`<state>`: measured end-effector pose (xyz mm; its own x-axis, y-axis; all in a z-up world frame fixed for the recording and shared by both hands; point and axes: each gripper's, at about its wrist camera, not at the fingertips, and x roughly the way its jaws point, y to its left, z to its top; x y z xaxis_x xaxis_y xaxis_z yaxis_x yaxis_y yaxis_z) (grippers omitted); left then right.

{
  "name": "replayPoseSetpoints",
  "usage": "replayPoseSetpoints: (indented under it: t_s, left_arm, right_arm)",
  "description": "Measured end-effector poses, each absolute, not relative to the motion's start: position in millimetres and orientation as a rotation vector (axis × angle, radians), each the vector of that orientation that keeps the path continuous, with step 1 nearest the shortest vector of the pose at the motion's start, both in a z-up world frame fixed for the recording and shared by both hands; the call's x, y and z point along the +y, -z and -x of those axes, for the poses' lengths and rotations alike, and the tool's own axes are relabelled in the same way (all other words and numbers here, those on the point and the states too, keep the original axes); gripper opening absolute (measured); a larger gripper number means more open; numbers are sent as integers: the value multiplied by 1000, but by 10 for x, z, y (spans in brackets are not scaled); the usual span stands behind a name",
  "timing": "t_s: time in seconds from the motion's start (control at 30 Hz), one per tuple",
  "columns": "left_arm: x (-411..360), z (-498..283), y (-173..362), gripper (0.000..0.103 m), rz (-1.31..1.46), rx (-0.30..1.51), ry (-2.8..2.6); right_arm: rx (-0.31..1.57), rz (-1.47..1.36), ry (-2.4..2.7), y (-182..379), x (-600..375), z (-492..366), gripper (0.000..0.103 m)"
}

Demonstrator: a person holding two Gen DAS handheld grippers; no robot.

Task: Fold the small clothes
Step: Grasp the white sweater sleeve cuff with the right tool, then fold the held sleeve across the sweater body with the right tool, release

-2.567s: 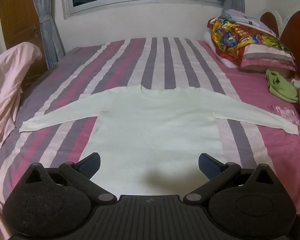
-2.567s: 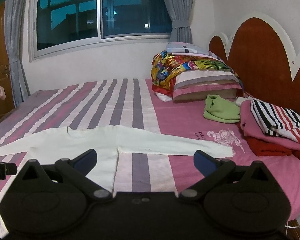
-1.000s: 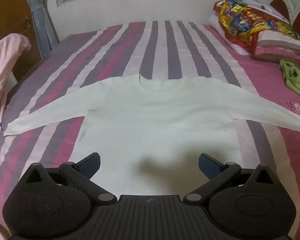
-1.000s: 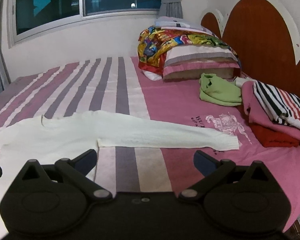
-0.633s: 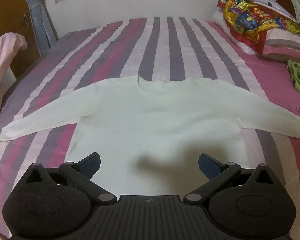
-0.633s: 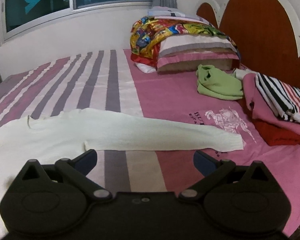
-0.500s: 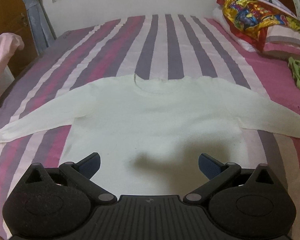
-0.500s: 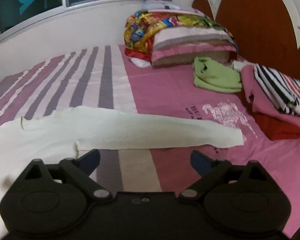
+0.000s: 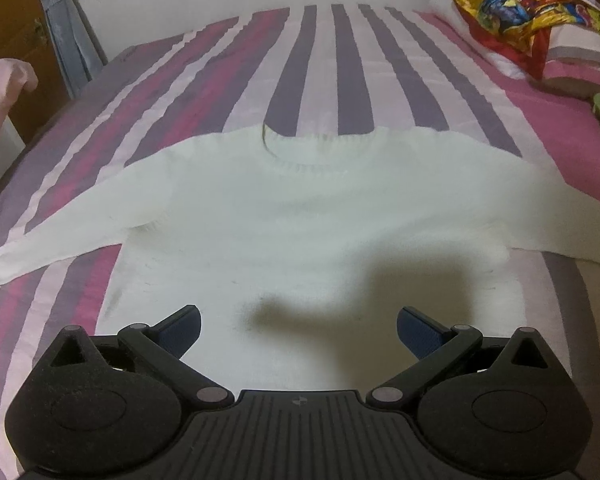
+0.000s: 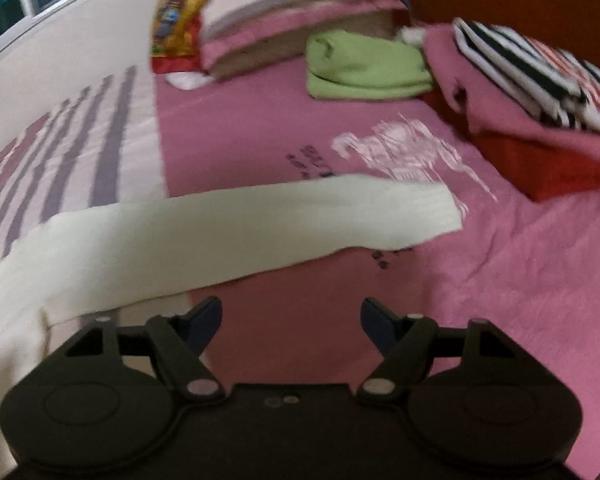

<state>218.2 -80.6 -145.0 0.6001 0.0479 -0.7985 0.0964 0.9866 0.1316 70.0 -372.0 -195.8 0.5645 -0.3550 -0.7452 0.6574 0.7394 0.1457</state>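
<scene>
A white long-sleeved sweater [image 9: 308, 216] lies flat on the striped bedspread [image 9: 320, 60], neck away from me, both sleeves spread out. My left gripper [image 9: 299, 326] is open and empty, low over the sweater's lower body. My right gripper [image 10: 291, 319] is open and empty, just in front of the sweater's right sleeve [image 10: 260, 220], whose cuff [image 10: 440, 208] lies on the pink part of the bed. The right wrist view is blurred by motion.
A green folded garment [image 10: 364, 68], a striped top [image 10: 540, 72] on pink and red clothes, and pillows [image 10: 284, 16] lie by the headboard. A pink cloth [image 9: 0, 120] hangs at the left bed edge.
Both grippers have moved forward and down toward the bed. The right one has closed in on the right sleeve and its jaws stand a little narrower. The sweater has not moved.
</scene>
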Motion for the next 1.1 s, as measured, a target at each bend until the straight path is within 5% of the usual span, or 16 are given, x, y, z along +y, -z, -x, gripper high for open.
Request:
replayPoseSetpoints:
  t_s: [0.5,0.83,1.1]
  left_arm:
    - [-820,-2361,1637,103,-189,952,3]
    - [-759,-2466,1691,103,-180,959,-8]
    - [-549,-2499,1689,103,-164,952,-24]
  right_arm:
    - [709,-621,702,2210,-4407,-896,71]
    - [681,-531,738,2187,-4516,-1022,9]
    - [606,-456,685,1939,-4308,-1172,5]
